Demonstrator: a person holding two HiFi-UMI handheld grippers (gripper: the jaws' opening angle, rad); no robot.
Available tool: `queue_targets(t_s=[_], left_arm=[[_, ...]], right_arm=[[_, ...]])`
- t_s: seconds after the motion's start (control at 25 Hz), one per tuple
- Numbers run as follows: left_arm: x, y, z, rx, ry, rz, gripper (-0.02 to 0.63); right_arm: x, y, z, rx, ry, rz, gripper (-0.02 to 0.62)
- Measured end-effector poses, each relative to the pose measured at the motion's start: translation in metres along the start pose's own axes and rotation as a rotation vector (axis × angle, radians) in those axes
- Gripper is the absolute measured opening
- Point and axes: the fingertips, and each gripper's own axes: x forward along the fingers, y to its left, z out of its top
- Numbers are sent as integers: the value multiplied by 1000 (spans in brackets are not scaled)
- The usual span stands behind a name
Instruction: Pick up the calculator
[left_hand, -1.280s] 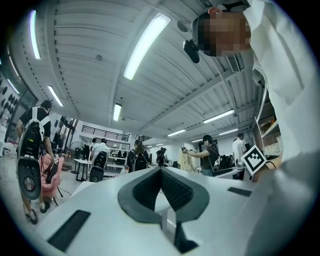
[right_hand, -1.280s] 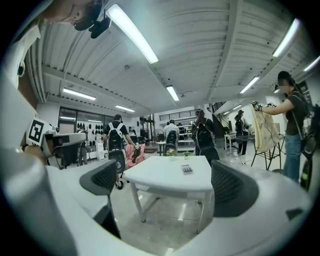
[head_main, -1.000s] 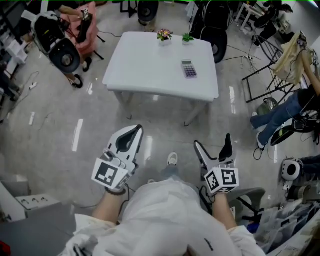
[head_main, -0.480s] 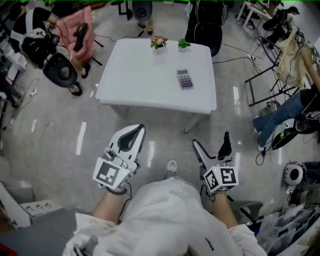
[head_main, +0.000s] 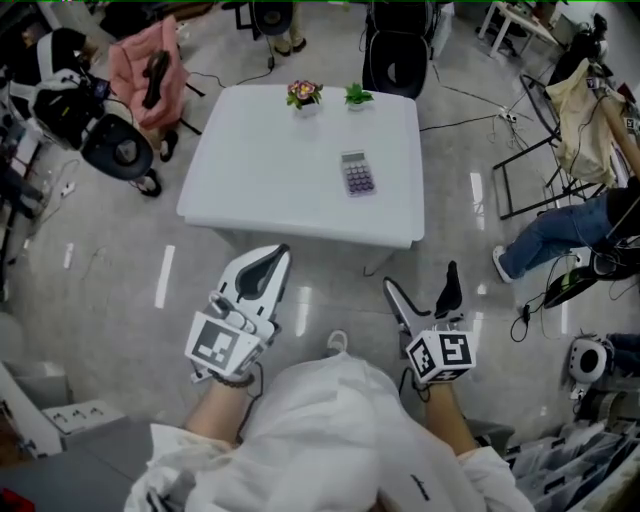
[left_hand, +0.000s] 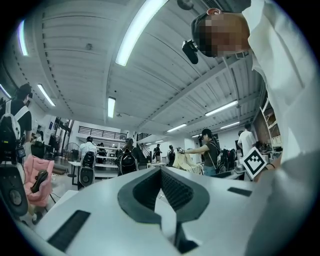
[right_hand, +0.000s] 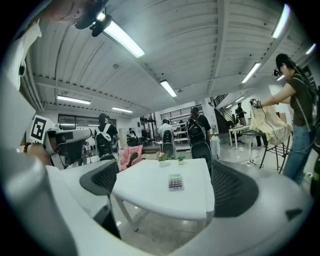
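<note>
A small calculator (head_main: 357, 173) with a green display lies flat on the white table (head_main: 260, 170), right of its middle; the right gripper view shows the calculator (right_hand: 175, 182) too, ahead between the jaws. My left gripper (head_main: 271, 265) hangs over the floor short of the table's near edge, jaws closed with nothing in them. My right gripper (head_main: 424, 287) is also short of the table, jaws spread wide and empty. In the left gripper view the gripper (left_hand: 161, 187) points up at the ceiling.
Two small potted plants (head_main: 305, 94) (head_main: 357, 95) stand at the table's far edge. A pink chair (head_main: 145, 68) is at the left, black chairs (head_main: 397, 55) behind the table, a person's legs (head_main: 545, 238) and a rack at the right. Cables cross the floor.
The table and calculator have shifted left and slightly nearer in the head view as I step toward them. Both grippers hold the same pose.
</note>
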Motion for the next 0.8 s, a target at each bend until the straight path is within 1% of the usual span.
queue_targets(t_s=[0.2,0.36,0.52,0.68,0.8], left_arm=[[26,-8,-1,-3,7,20,17],[39,-11,-4,10,15,28,17],[42,-10,-10,-6,20,43,17],[44,-3,-9,13,17,42,17],[54,8,-13,5,5,46,17]], right_arm=[[10,-24,1,9,1,27,578],[20,-40,-3,21,22,26,578],[26,-43,-10,29,23,43,578],[34,-39,-9,26,23,50,578],[46,-41,-8,22,18,49,578]])
